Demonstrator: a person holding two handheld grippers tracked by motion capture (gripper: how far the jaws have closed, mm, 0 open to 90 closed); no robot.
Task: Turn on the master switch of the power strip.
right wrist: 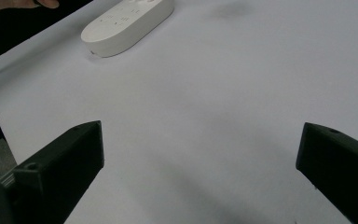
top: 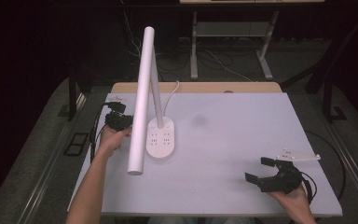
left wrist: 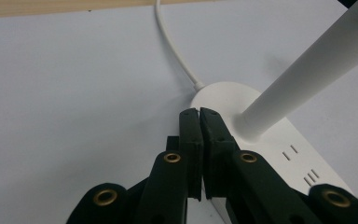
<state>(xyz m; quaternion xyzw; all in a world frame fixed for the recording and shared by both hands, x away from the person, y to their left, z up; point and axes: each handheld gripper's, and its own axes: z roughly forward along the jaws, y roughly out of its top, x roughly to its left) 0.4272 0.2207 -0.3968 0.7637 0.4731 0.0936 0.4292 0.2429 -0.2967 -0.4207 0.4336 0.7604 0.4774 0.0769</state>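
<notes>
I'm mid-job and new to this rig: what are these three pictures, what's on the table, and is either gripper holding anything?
A person holds a two-jaw gripper in each hand. The high view looks down on the white table; the other two look along each gripper's own jaws. On the table stands a white desk lamp whose oval base carries sockets, with a white cord leading off. The left gripper is shut beside the lamp's base, with nothing between its jaws. The right gripper rests open and empty near the table's right corner.

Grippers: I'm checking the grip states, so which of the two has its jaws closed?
The left gripper, by the lamp base; the right gripper is wide open.
</notes>
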